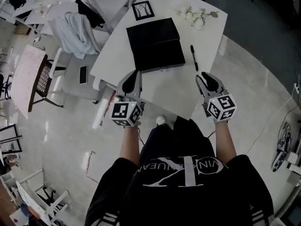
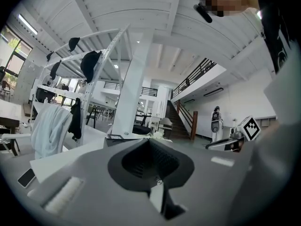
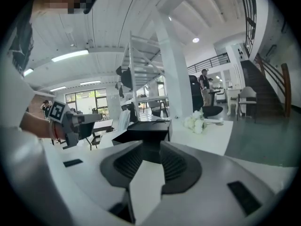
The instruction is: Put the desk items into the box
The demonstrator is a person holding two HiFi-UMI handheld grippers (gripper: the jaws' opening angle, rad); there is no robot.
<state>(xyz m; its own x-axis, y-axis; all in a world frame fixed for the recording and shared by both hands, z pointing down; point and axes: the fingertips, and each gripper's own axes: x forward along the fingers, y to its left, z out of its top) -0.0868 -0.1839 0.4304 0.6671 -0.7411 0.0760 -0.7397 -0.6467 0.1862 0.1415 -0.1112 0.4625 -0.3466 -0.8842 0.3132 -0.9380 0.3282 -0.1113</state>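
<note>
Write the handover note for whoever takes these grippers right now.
Left gripper: shut, empty, over the table's near edge.
Right gripper: open, empty, also at the near edge.
Box is mid-table. The pen lies to its right, the frame and flowers behind it.
Done: nothing; all three lie on the table.
Left: pen, frame and flowers into the box.

Showing matt black on the box (image 1: 155,44), smooth white on the table (image 1: 175,89); gleaming glossy across the floor (image 1: 254,81); draping as soft pale cloth (image 1: 75,32) at far left.
</note>
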